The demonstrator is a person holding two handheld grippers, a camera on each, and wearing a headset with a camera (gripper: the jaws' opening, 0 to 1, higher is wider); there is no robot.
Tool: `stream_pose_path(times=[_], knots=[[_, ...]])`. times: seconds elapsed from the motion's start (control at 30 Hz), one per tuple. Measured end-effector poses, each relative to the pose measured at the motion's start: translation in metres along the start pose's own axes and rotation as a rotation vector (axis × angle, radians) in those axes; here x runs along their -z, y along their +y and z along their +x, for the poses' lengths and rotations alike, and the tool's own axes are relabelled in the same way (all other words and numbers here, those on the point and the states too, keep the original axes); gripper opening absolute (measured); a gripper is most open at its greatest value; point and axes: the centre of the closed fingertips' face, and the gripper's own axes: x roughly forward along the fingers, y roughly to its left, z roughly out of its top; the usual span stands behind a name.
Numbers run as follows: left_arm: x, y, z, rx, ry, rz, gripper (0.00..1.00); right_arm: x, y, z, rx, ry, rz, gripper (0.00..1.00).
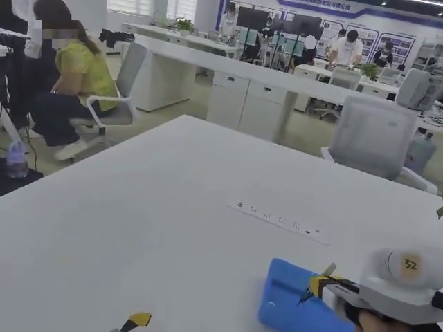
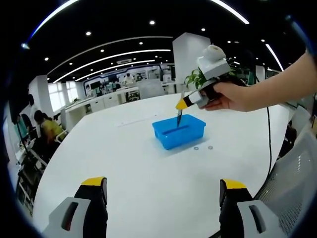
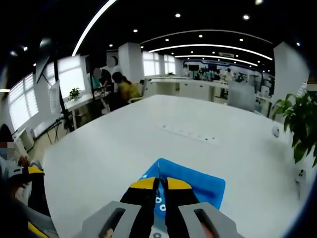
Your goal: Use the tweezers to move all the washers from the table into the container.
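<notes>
Tweezers [image 2: 179,116] are clamped in the right gripper [image 2: 183,104], jaws almost shut on them, tips down over the blue container [image 2: 173,141]. Left gripper [image 2: 163,182]: jaws wide, empty. Best to release low, inside the rim, so nothing bounces out. Count: one container, one tweezers, two washers [image 2: 196,148] just beside the container, on the side toward the worktop's near edge.

The white table [image 1: 138,228] carries a blue container [image 2: 178,131]. Two washers [image 2: 196,148] lie on the bare top just beside the container, on the side facing the left gripper view. A white socket strip [image 1: 280,221] lies beyond the container in the head view, well apart from it.
</notes>
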Motion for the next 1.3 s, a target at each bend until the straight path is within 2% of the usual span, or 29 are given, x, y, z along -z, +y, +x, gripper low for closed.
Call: stream_pose_path(times=[0.23, 0.43, 0.8, 1.03, 1.3], knots=[[-0.002, 0.0, -0.001, 0.006, -0.009, -0.02, 0.96, -0.016, 0.002, -0.022, -0.013, -0.057, 0.006, 0.02], [-0.002, 0.0, -0.001, 0.006, -0.008, -0.022, 0.96, -0.01, 0.005, -0.034, -0.023, -0.061, 0.02, 0.02], [0.0, 0.0, 0.0, 0.007, 0.005, -0.014, 0.96, 0.029, 0.011, -0.038, -0.03, -0.006, 0.045, 0.02], [0.001, -0.001, 0.0, 0.01, 0.006, -0.007, 0.95, 0.064, 0.013, -0.028, -0.021, 0.078, -0.02, 0.02], [0.003, -0.001, 0.0, 0.009, 0.017, -0.004, 0.95, 0.081, 0.005, -0.018, -0.01, 0.126, -0.004, 0.02]])
